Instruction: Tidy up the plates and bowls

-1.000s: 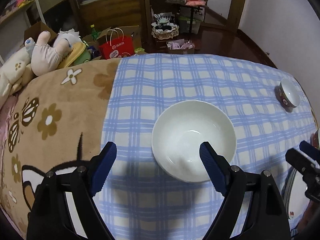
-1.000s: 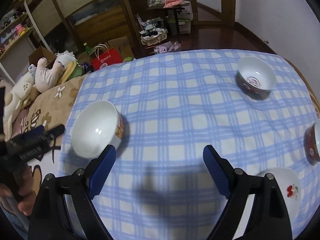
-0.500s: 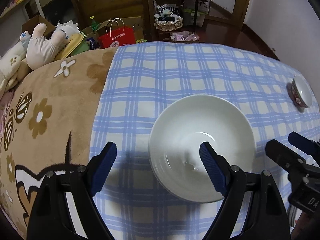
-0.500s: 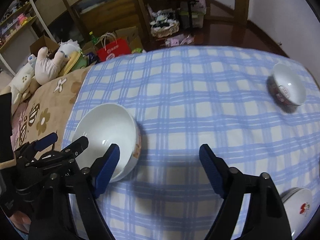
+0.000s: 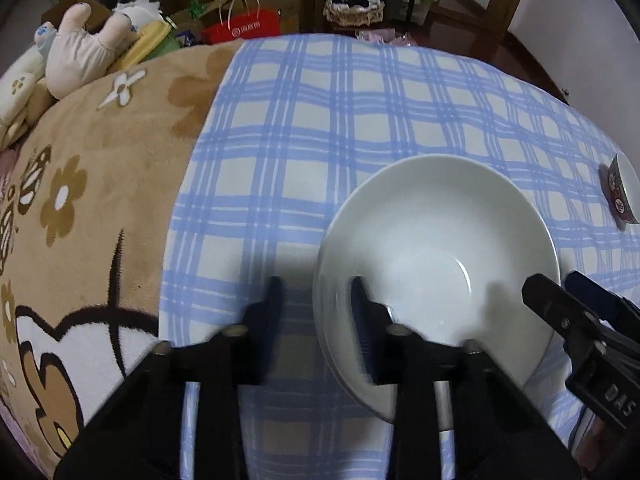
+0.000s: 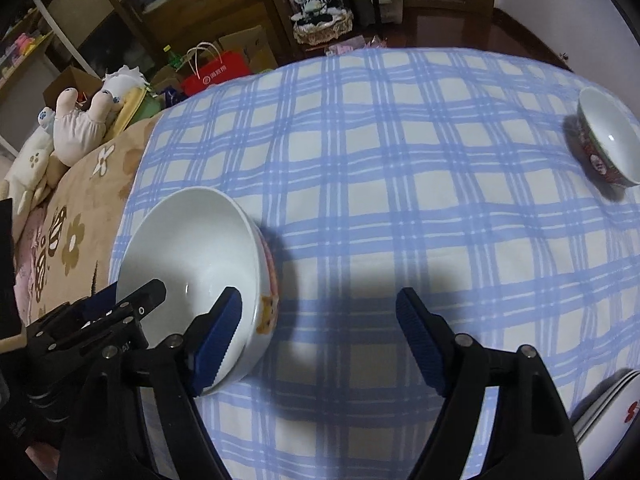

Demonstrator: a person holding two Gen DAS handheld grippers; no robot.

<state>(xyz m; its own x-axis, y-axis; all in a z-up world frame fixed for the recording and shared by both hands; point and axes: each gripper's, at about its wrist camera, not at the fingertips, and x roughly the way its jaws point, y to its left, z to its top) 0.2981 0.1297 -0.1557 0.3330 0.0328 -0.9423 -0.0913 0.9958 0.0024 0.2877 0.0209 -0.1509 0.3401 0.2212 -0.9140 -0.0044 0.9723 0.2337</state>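
One bowl rim between closing left hand-held gripper

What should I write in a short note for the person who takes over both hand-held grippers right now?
Left hand-held gripper: jaws closing over the near left rim of the large white bowl, one finger inside, one outside; whether the pads press yet is not clear.
Right hand-held gripper: jaws closing, nothing between them; its left finger is inside the same bowl's right rim.
Other things on the checked cloth: a small red-patterned bowl at the far right, and white plates at the near right edge.
Done: nothing is stacked yet.
Left: finish the grip, lift the large bowl, then gather the bowls and plates together.
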